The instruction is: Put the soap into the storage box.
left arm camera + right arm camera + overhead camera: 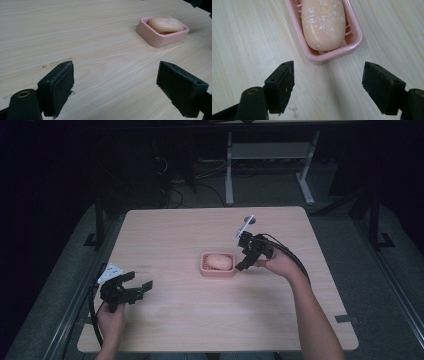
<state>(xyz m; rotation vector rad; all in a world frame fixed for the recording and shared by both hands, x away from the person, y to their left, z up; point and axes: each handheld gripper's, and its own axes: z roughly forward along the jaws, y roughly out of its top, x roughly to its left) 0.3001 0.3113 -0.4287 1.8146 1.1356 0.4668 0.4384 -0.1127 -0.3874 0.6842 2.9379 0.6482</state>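
Near left on the bench [175,320]: left hand-held gripper [134,289], released, jaws spread wide over bare wood, grasping nothing, well apart from the dish. Toward the middle: pink soap dish [217,271] flat on the bench, with a peach-coloured soap bar [219,262] lying inside it. Just right of the dish: right hand-held gripper [244,263], also released, jaws parted and angled down at the dish's end, close to its rim without touching. Beyond the far edge: dark floor and table legs [229,170].
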